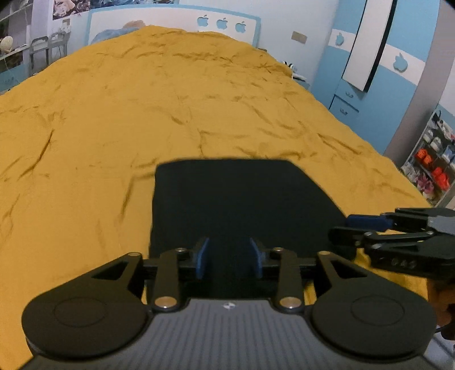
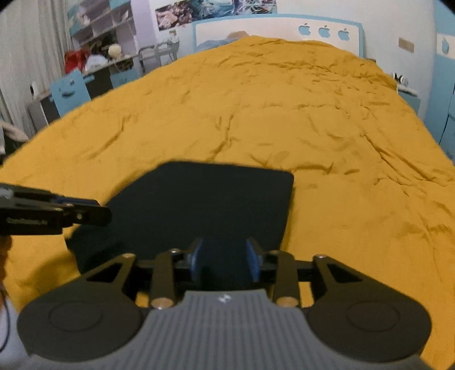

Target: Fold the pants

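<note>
The dark navy pants lie folded into a flat rectangle on the mustard-yellow bedspread, near its front edge. My left gripper is open, its blue pads apart above the near edge of the pants. My right gripper is open too, over the near right part of the pants. Each gripper shows in the other's view: the right one at the pants' right edge, the left one at their left edge. Neither holds cloth.
The bed fills most of both views, with a white and blue headboard at the far end. A blue wardrobe and a shelf rack stand to the right. A desk and blue chair stand to the left.
</note>
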